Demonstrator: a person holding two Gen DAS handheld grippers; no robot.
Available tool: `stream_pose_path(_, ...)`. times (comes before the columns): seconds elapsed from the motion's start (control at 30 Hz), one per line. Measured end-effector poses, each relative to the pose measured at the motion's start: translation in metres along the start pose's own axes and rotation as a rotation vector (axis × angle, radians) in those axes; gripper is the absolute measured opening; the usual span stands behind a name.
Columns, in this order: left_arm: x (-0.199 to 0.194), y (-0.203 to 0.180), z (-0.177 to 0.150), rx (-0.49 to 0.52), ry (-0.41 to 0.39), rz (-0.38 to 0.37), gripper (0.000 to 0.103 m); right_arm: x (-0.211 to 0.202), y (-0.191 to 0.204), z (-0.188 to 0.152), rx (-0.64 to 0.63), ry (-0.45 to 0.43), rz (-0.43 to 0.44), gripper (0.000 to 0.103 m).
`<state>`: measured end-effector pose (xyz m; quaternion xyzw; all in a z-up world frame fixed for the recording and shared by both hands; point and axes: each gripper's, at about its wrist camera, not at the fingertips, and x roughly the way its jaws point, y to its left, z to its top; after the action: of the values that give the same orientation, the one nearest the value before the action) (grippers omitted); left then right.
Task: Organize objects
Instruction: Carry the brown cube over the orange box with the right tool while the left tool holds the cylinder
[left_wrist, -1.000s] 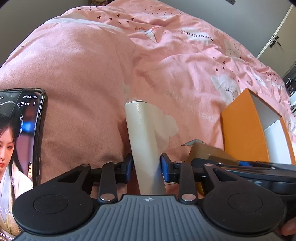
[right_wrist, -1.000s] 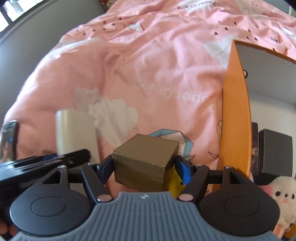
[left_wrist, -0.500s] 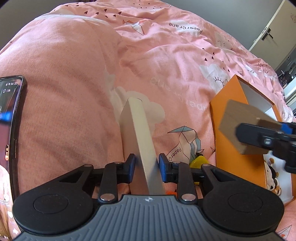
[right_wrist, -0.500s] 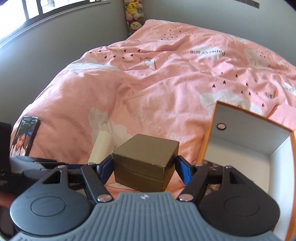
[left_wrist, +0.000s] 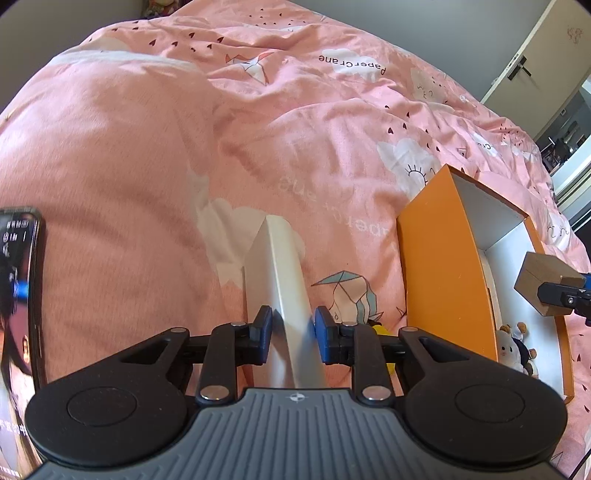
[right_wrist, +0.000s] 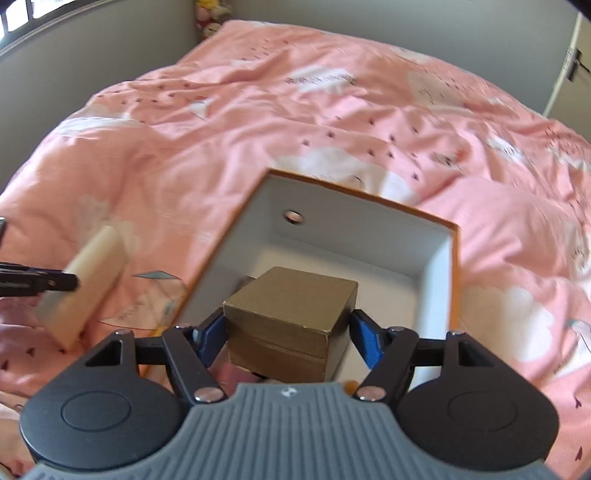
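Observation:
My left gripper (left_wrist: 293, 330) is shut on a long cream-white box (left_wrist: 282, 288) and holds it above the pink duvet, left of the orange box (left_wrist: 439, 273). My right gripper (right_wrist: 286, 332) is shut on a gold-brown cube box (right_wrist: 291, 314) and holds it over the open orange box with white inside (right_wrist: 332, 229). The cube also shows in the left wrist view (left_wrist: 541, 278), above the orange box. The cream box and left gripper show at the left of the right wrist view (right_wrist: 85, 280).
A phone (left_wrist: 18, 295) with a lit screen lies at the left on the pink duvet (left_wrist: 147, 166). A plush toy (left_wrist: 515, 347) sits inside the orange box. A small yellow object (left_wrist: 380, 330) lies behind the left fingers. A door (left_wrist: 524, 55) stands far right.
My right gripper has carried the gold cube up and rightward to over the orange box's opening. My left gripper has lifted the cream box slightly and turned it.

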<state>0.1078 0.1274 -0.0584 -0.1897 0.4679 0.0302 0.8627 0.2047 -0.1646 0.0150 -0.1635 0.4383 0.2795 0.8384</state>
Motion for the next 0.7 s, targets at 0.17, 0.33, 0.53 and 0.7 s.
stream_pose_path(0.17, 0.012, -0.01, 0.009, 0.051, 0.056, 0.039, 0.028, 0.028, -0.033, -0.006, 0.014, 0.068, -0.04, 0.072)
stream_pose_path(0.33, 0.029, -0.01, 0.009, 0.052, 0.153, 0.058, 0.028, 0.056, -0.037, -0.013, -0.083, 0.104, -0.066, 0.072)
stream_pose_path(0.53, 0.04, -0.015, 0.012, 0.071, 0.182, 0.068, 0.027, 0.082, -0.04, -0.011, -0.123, 0.141, -0.133, 0.072)
stream_pose_path(0.7, 0.047, -0.019, 0.017, 0.085, 0.202, 0.083, 0.028, 0.091, -0.035, -0.009, -0.171, 0.18, -0.147, 0.072)
